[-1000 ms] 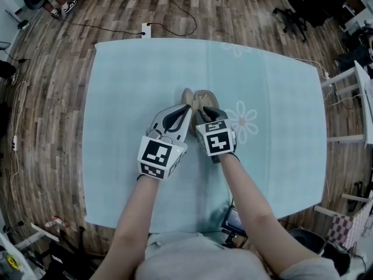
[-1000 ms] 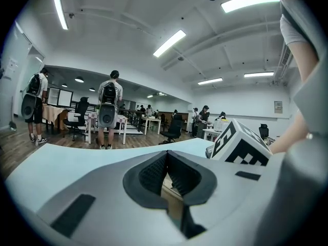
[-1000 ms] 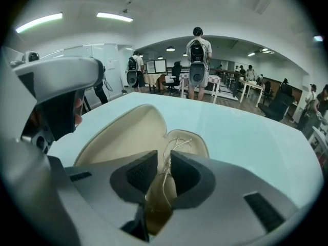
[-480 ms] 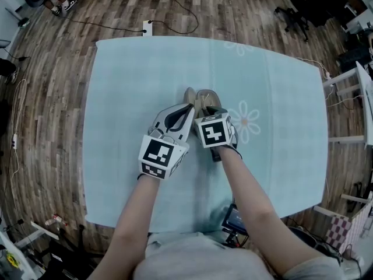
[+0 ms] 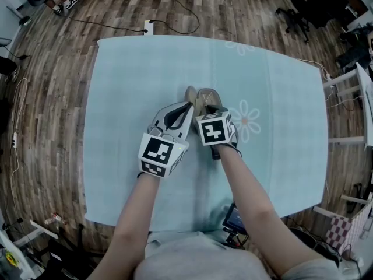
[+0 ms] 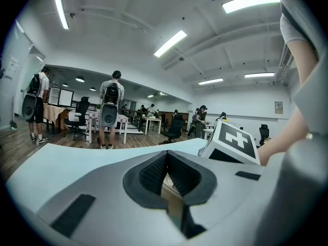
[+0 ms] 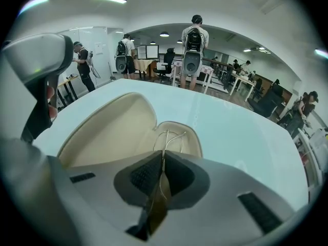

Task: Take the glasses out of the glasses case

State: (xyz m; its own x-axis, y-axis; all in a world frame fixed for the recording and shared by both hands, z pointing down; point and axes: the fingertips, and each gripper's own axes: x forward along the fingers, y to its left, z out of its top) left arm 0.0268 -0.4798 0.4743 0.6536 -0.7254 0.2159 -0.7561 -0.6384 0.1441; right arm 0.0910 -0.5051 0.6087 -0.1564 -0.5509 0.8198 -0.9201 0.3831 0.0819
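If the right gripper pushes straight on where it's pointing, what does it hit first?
The right gripper, jaws just closing on the glasses, would likely meet the glasses case's lining straight beyond them.

Both arms reach forward side by side, my left forearm (image 5: 137, 214) and right forearm (image 5: 250, 206) bare, wrists drawn close together. My left gripper (image 5: 186, 107) lies almost level and angles inward toward its partner, its jaws pressed together on a tan edge of the glasses case (image 6: 172, 201). My right gripper (image 7: 163, 160) tips steeply downward just beside it, its marker cube (image 5: 214, 128) turned up toward my head. Its jaws have just been closing and now pinch the thin wire of the glasses (image 7: 167, 135) between the ribbed pads. The two gripper tips sit very near each other.
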